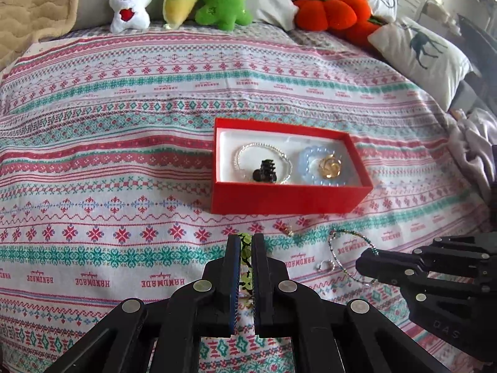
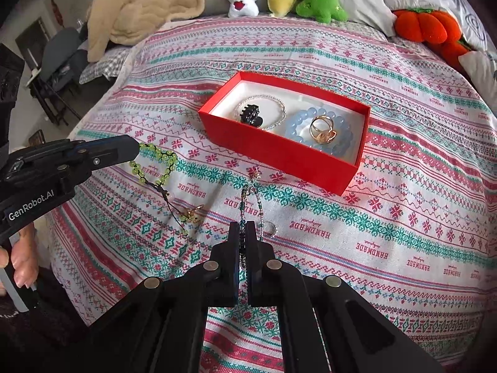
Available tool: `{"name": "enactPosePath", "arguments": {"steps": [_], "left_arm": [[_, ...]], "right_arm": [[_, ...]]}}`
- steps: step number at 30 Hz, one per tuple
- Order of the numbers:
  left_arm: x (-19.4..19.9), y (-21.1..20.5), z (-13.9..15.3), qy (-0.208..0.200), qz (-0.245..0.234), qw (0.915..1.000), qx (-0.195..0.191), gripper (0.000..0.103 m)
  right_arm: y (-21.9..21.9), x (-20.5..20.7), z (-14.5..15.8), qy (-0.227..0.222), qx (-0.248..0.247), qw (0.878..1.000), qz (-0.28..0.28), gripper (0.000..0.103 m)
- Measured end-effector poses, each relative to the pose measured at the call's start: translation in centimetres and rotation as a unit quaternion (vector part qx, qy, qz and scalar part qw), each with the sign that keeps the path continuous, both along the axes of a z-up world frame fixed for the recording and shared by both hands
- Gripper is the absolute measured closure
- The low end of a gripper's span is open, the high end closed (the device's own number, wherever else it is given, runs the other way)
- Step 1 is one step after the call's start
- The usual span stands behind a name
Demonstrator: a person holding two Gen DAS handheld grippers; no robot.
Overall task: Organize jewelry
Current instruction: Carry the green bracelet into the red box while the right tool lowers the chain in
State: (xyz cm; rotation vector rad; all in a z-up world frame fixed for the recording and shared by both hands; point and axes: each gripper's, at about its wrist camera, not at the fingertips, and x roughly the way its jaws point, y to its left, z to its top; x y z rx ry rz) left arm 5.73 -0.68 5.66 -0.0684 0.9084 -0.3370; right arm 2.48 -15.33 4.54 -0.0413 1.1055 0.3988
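Observation:
A red box (image 1: 279, 199) (image 2: 273, 155) lies on the patterned bedspread. It holds a white bead bracelet (image 1: 264, 149), a black hair clip (image 1: 265, 171), a blue bead bracelet (image 1: 306, 161) and gold rings (image 1: 330, 166). My left gripper (image 1: 245, 242) (image 2: 136, 149) is shut on a green bead bracelet (image 1: 245, 248) (image 2: 158, 164), which hangs from it just above the bedspread. My right gripper (image 2: 243, 230) (image 1: 365, 259) is shut on a thin multicoloured bead bracelet (image 2: 248, 199) (image 1: 348, 248) whose loop lies on the cloth. A small gold earring (image 1: 287, 228) lies near the box.
A silver ring (image 1: 324, 265) (image 2: 270, 228) lies by the thin bracelet. A gold piece (image 2: 194, 213) lies under the green bracelet's cord. Plush toys (image 1: 130, 3) and pillows (image 1: 419, 59) line the far edge. A beige blanket (image 2: 149, 6) lies at the far left.

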Motion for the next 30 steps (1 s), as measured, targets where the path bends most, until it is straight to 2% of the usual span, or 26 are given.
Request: {"name": "enactPosePath", "arguments": {"steps": [12, 19, 25, 30], "left_arm": [[3.1, -2.2, 3.6, -0.033, 0.005, 0.9979, -0.056, 0.102], [5.3, -4.3, 4.4, -0.039, 0.005, 0.9946, -0.096, 0.102], [7.9, -5.3, 3.1, -0.021, 0.007, 0.9902, -0.138, 0.102], [9.9, -4.7, -0.2, 0.015, 0.029, 0.9924, -0.119, 0.102]], "right_arm": [[-2.3, 3.1, 3.4, -0.017, 0.046, 0.997, -0.056, 0.1], [-4.1, 5.1, 4.4, -0.025, 0.081, 0.991, -0.099, 0.1], [-5.5, 7.0, 4.9, -0.038, 0.114, 0.985, -0.127, 0.1], [-5.9, 8.6, 3.8, -0.028, 0.123, 0.982, -0.14, 0.1]]}}
